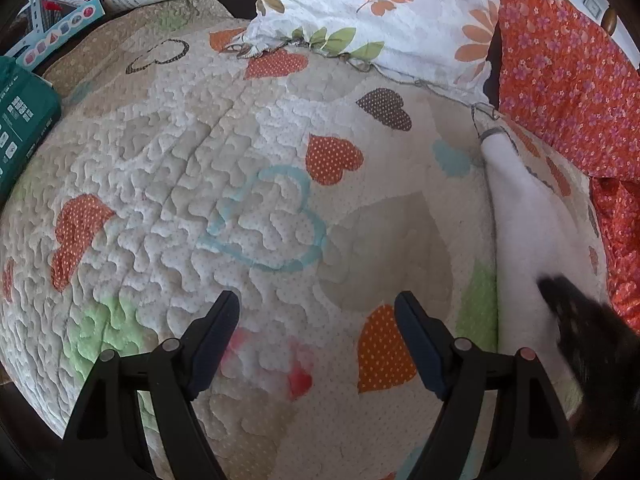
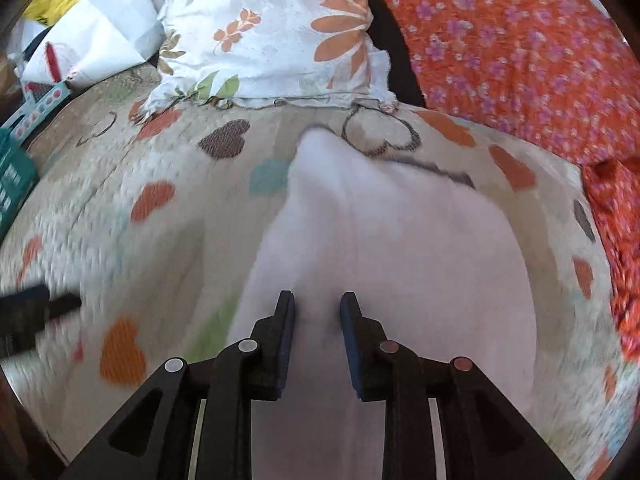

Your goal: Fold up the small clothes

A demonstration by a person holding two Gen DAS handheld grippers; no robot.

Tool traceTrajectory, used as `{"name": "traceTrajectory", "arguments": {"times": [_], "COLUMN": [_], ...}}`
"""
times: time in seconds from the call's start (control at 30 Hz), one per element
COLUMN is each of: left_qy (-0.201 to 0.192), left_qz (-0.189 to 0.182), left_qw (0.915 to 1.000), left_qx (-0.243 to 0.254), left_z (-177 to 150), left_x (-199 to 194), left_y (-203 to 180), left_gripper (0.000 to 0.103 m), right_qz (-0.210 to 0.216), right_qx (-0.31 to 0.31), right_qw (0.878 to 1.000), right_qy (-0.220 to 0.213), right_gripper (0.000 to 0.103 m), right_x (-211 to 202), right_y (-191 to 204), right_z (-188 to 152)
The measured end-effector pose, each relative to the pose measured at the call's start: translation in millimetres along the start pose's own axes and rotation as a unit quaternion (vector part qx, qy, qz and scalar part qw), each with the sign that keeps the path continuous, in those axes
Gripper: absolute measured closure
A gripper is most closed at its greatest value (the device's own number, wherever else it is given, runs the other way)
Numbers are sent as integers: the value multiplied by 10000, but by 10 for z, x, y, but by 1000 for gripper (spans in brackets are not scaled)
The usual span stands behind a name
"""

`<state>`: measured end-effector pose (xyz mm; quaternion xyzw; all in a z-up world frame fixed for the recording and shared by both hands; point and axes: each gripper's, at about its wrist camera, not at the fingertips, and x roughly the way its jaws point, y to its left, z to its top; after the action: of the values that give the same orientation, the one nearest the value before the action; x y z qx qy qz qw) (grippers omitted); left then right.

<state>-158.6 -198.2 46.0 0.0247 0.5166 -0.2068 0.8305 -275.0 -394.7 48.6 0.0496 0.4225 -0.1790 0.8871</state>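
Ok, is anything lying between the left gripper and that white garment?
Nothing visible. The left gripper hangs open over bare quilt, and the white garment lies off to its right with only quilt between. The right gripper is already over the garment.

A small white cloth garment [image 2: 360, 240] lies on the quilted heart-print bedspread [image 1: 240, 160]. Behind it rests a floral white pillow [image 2: 272, 32], with an orange flowered pillow [image 2: 520, 60] to its right.

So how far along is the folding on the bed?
Barely begun, it seems. No folded pile shows anywhere. The right gripper is over a white garment lying on the quilt, jaws slightly apart; whether it pinches cloth is unclear. The left gripper hangs open over bare quilt. The folding itself looks yet to come.
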Motion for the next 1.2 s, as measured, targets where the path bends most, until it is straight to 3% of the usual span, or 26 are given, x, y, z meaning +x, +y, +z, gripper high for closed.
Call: {"name": "traceTrajectory", "arguments": {"times": [0.3,0.47,0.7,0.77,1.0,1.2], "left_qy": [84,54,38,-3,-23,36], "left_qz": [163,320,454,383,22,-241], "left_qw": [9998,9990,9981,9984,9992,9985], "left_qx": [90,317,406,406,390,492], "left_z": [-175,-299,-400,-406,-323,-290], "left_x": [68,47,59,44,62,76], "left_y": [-49,-160,-363,-429,-657,-819], "left_gripper": [24,24,24,24,24,24], "right_qz": [603,1091,1043,954,808,787], "right_qx": [67,204,749,991,1685,1797], "right_qw": [9975,9918,9917,9904,9823,9805], "right_qy": [358,633,-13,-136,-146,-75], "right_gripper": [75,65,62,55,55,54], "right_x": [-217,-298,-470,-475,-427,-348], "right_y": [-139,-340,-856,-1017,-1458,-1499], "right_z": [-668,-878,-694,-673,-658,-652]}}
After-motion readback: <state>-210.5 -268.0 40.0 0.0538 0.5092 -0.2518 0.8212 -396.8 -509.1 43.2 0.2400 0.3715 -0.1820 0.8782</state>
